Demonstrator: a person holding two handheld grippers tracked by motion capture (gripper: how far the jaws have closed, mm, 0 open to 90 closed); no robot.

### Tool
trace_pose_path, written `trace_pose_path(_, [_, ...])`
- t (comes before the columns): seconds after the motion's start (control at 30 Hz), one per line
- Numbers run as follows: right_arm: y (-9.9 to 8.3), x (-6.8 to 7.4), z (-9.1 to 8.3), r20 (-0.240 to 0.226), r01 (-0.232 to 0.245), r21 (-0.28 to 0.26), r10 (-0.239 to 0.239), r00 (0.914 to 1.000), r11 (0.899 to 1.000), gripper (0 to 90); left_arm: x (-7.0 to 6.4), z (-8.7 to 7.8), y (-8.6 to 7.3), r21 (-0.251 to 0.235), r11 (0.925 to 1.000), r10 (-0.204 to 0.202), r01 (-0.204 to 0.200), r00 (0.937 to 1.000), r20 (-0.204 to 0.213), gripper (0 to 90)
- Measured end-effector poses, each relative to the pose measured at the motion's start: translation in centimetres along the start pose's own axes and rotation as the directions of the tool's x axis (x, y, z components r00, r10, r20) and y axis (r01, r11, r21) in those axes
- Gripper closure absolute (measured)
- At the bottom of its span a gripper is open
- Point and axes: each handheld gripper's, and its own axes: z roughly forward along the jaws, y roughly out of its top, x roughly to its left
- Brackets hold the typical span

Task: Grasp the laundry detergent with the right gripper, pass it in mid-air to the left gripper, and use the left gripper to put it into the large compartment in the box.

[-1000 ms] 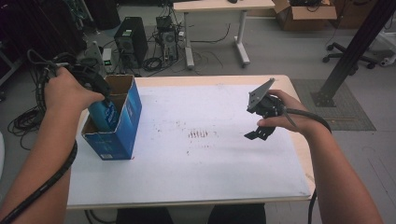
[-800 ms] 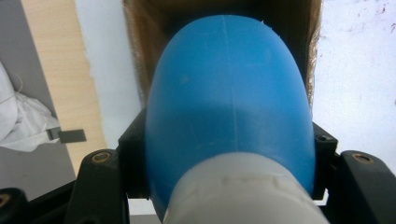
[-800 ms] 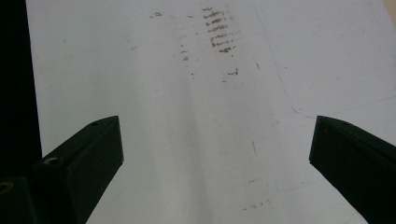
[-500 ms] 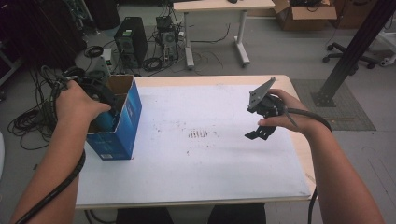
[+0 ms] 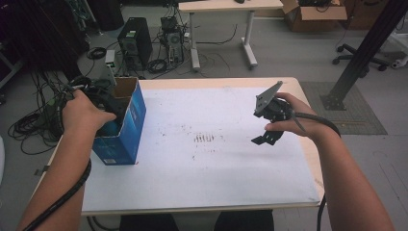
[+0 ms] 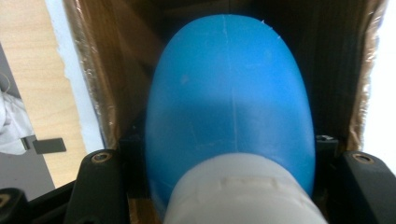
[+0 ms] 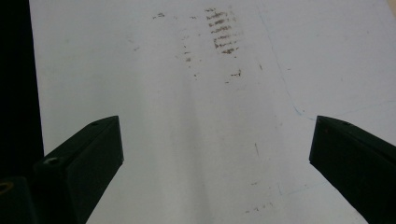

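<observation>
1. Blue plastic bottle (image 6: 229, 107), with a white cap at the bottom centre of the left gripper view, sits between the two black jaws of my left gripper (image 6: 229, 158); the jaws are clamped on its shoulders just above the cap.
2. Brown cardboard walls surround the bottle in that view, so it lies inside the open-topped blue box (image 5: 126, 126), body pointing deeper in.
3. In the high view the box stands upright at the left of the frame, on the white sheet (image 5: 216, 163) that covers the table (image 5: 308, 159). My left hand (image 5: 84, 114) is at its open top, and the left gripper reaches into the opening.
4. My right gripper (image 5: 263, 139) is at the right of centre in the high view, held over the sheet and well apart from the box, with its grey plate tilted upward.
5. In the right gripper view its jaws stand wide apart at the lower left and lower right corners, nothing between them; beneath lies bare white sheet with a patch of brown smudges (image 7: 224, 35) near the top centre.
</observation>
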Motion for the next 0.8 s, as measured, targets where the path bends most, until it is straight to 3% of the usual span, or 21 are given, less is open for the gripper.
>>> trace_pose_path(0.43, [-0.3,0.0,-0.1,0.002,-0.014,-0.006,0.014,0.9999,1.0,2.6,0.1,1.3,0.2,0.014,0.9999,0.004,-0.004,1.0,-0.007,38.1])
trace_pose_path(0.8, [-0.5,0.0,-0.3,0.004,-0.021,-0.007,0.021,0.9998,1.0,2.6,0.6,1.4,0.2,0.013,0.9998,0.016,-0.016,0.9999,0.007,37.9])
